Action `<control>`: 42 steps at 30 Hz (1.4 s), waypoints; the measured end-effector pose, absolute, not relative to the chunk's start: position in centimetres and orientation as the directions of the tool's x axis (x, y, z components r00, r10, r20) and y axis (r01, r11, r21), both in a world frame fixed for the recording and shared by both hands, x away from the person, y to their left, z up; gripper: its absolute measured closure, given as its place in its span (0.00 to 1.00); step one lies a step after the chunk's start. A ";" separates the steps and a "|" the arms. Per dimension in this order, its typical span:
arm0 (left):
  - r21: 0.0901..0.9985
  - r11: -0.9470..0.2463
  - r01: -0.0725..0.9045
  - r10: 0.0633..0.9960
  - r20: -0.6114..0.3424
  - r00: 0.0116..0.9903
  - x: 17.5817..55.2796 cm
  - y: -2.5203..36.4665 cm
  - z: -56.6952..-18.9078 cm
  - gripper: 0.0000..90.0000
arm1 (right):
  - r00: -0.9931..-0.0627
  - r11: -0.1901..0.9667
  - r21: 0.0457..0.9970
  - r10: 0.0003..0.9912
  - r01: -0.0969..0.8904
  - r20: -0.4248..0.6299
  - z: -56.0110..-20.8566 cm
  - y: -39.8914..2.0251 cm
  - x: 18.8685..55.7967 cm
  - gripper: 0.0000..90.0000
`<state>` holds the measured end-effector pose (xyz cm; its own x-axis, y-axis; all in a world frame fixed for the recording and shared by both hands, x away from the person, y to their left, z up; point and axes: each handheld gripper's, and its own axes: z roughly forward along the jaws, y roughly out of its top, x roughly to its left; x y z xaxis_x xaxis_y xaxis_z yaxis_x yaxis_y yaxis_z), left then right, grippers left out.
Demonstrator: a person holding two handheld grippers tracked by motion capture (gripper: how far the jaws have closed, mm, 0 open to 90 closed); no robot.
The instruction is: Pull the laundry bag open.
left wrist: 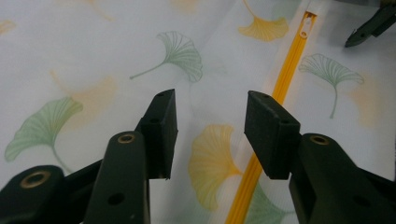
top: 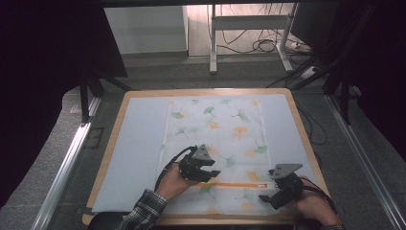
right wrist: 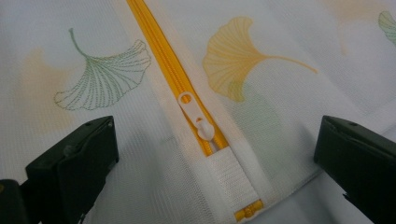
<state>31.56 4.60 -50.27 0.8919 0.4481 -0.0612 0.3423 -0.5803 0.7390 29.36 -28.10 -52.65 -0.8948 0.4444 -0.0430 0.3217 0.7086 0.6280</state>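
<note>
A white mesh bag point(top: 215, 143) printed with green and orange leaves lies flat on the table point(top: 139, 139), with a yellow zipper point(top: 234, 184) running across its near end. The zipper's white pull point(right wrist: 196, 116) sits close to the right end of the track, beside a white fabric tab point(right wrist: 231, 179). The left gripper point(top: 210, 168) hovers over the bag near the zipper's left part, jaws partly spread with nothing between them. The right gripper point(top: 265, 194) sits by the pull end, jaws spread wide to either side of the zipper and clear of the fabric.
</note>
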 end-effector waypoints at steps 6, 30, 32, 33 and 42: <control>0.733 -0.588 0.342 0.436 -0.068 0.897 31.6 2.7 -50.0 0.66 | -0.895 0.708 0.629 0.445 0.322 -0.042 -52.7 -28.1 29.4 0.00; 0.731 -0.651 0.203 0.197 -0.095 0.976 31.8 -8.2 -51.4 0.99 | -0.897 0.706 0.631 0.440 0.321 -0.036 -52.7 -28.2 29.3 0.00; 0.736 -0.648 0.193 0.186 -0.093 0.978 31.8 -8.9 -51.5 0.99 | -0.897 0.706 0.631 0.440 0.320 -0.038 -52.7 -28.2 29.3 0.00; 0.736 -0.651 0.185 0.182 -0.085 0.980 31.8 -9.2 -51.6 0.99 | -0.897 0.708 0.631 0.439 0.317 -0.042 -52.7 -28.2 29.4 0.00; 0.734 -0.655 0.179 0.171 -0.087 0.982 31.8 -10.7 -52.3 0.99 | -0.898 0.707 0.631 0.438 0.321 -0.033 -52.7 -28.2 29.3 0.00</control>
